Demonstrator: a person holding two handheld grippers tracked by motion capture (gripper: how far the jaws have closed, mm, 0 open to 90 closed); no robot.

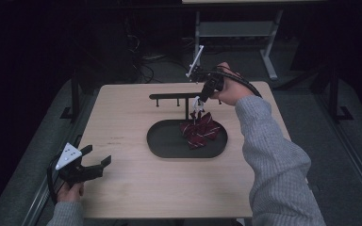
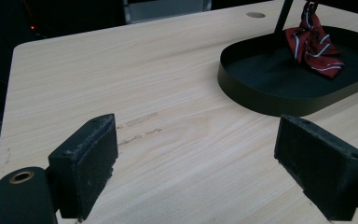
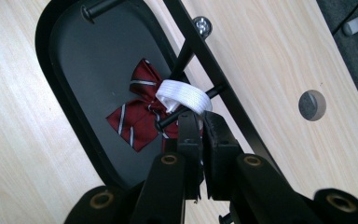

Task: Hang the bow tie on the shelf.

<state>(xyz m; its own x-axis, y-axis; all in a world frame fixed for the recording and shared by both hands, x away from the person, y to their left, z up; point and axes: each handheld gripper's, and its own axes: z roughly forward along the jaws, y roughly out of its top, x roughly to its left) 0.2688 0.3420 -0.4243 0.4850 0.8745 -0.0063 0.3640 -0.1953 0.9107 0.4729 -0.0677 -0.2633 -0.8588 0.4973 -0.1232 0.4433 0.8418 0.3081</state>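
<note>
Right gripper seen with jaws nearly closed, pinching the white elastic band of the red striped bow tie just at a peg of the black rack; bow tie hanging from that band, its lower part resting inside the black oval tray. Judged risky: thin grip on the elastic, so could have slipped out and dropped the tie back into the tray; could also have missed or snagged the peg and tipped the light rack. Left gripper held wide open and empty, low over the table, well apart from the tray.
</note>
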